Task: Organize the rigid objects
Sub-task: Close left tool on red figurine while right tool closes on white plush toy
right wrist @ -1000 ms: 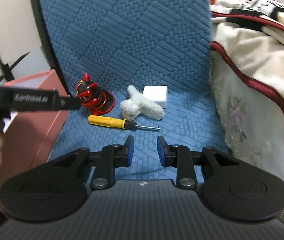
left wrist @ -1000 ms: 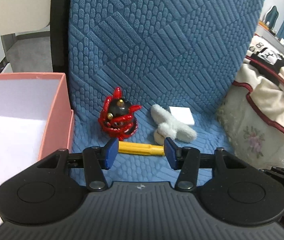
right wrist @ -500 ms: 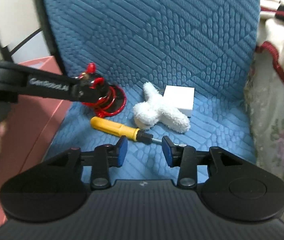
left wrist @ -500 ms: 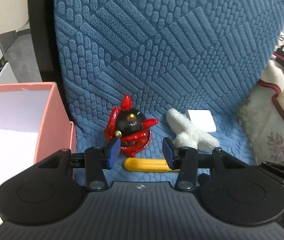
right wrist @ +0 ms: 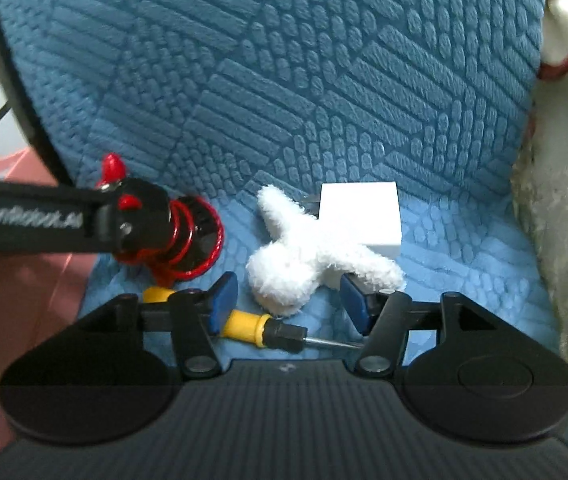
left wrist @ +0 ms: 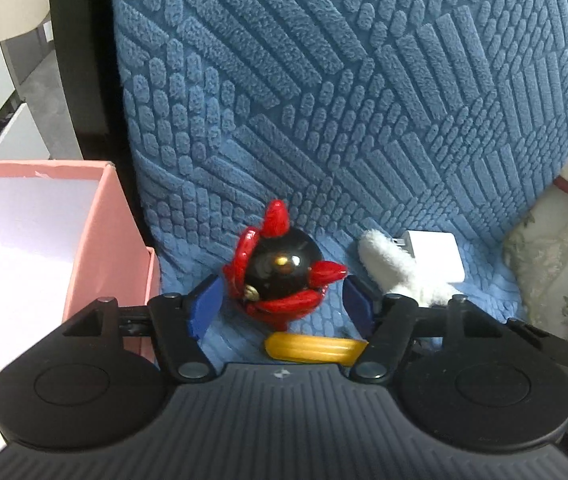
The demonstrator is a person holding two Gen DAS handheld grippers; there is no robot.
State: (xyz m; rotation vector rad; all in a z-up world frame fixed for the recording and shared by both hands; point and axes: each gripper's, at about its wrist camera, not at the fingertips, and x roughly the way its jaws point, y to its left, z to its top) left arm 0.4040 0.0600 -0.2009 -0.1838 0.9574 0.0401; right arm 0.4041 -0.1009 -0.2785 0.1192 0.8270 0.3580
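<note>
A glossy red-and-black toy (left wrist: 282, 268) stands on the blue quilted seat (left wrist: 323, 140). My left gripper (left wrist: 284, 302) straddles it; its jaws are opening and the blue pads (left wrist: 204, 304) stand clear of the toy's sides. A yellow-handled screwdriver (right wrist: 260, 330) lies just below my right gripper (right wrist: 289, 298). That gripper's jaws are opening too, with the lower end of a white plush piece (right wrist: 303, 256) just past the tips and nothing pressed. A white block (right wrist: 359, 212) rests behind the plush. One finger (right wrist: 104, 216) of the left gripper shows beside the toy (right wrist: 188, 240) in the right wrist view.
An open pink box (left wrist: 124, 240) with a white inside stands left of the seat, against its edge. The seat's blue backrest rises close behind the objects. A cream floral blanket with red trim (left wrist: 555, 280) is heaped on the right.
Both grippers have moved forward and down toward the objects. The left jaws have widened around the red-and-black toy. The right jaws have gone from nearly shut to open above the screwdriver.
</note>
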